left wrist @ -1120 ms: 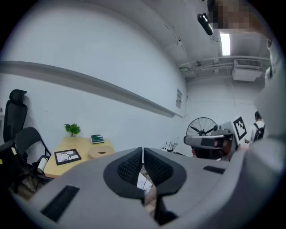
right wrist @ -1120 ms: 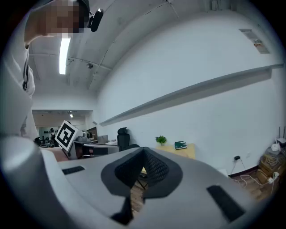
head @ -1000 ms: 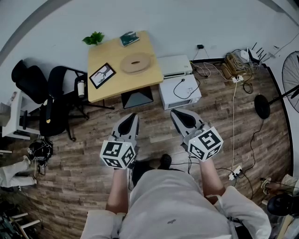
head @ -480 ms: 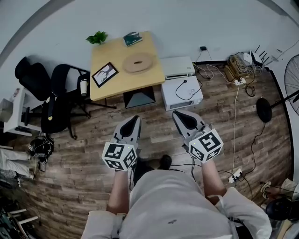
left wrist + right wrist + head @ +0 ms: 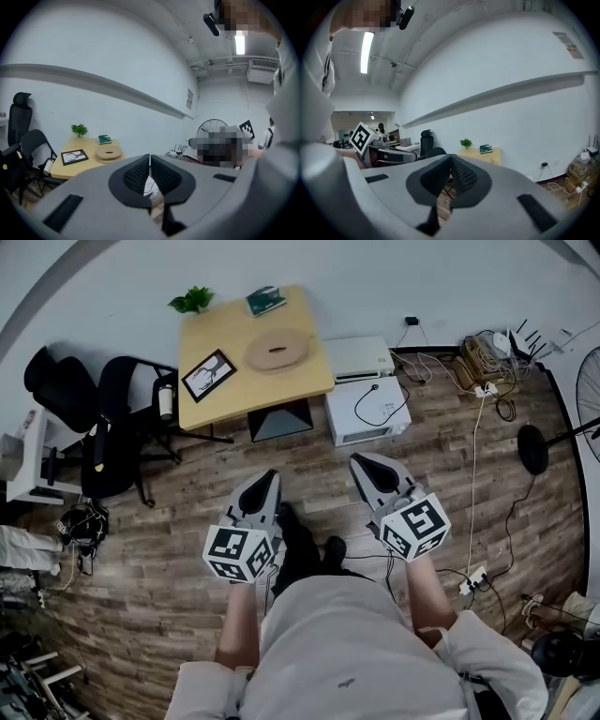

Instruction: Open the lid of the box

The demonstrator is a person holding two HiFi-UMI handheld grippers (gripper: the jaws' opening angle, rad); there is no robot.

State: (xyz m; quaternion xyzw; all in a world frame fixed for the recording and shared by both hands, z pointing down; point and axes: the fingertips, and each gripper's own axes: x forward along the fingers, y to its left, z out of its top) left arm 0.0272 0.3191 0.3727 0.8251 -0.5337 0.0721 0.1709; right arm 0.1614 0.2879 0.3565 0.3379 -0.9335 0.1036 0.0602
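Nothing of the task is done yet, as far as the views show. At the far left stand dark office chairs (image 5: 111,427), and just right of them the light wooden table (image 5: 225,401). It carries a small potted plant (image 5: 192,302) at its back left corner and a framed picture (image 5: 208,375) nearer the front. To their right lies the round wooden box (image 5: 278,356), and behind that a green book (image 5: 265,301). I take that low round piece to be the task's box, since its slotted lid (image 5: 276,345) sits flat and closed on it; the view is too small to show a seam or a catch. Right of the table, on the plank floor (image 5: 169,549), are two white boxy units (image 5: 367,413), the nearer one with a cable coiled on top; farther right lie more cables and a fan stand (image 5: 532,448).

The person stands well back from the table with both tools held out in front. The left gripper (image 5: 268,478) has its jaws pressed together at the tips with nothing between them; only floor and distant things show through the slit lower down. The right gripper (image 5: 360,463) likewise has its jaws pressed together and pinches nothing. Both point towards the table side of the room, well apart from the box.

Everything is left to do, by my judgement; the person must close the distance to the table, spread one tool's jaws, take the lid by its rim or slot, and lift it clear, perhaps steadying the base with the other.
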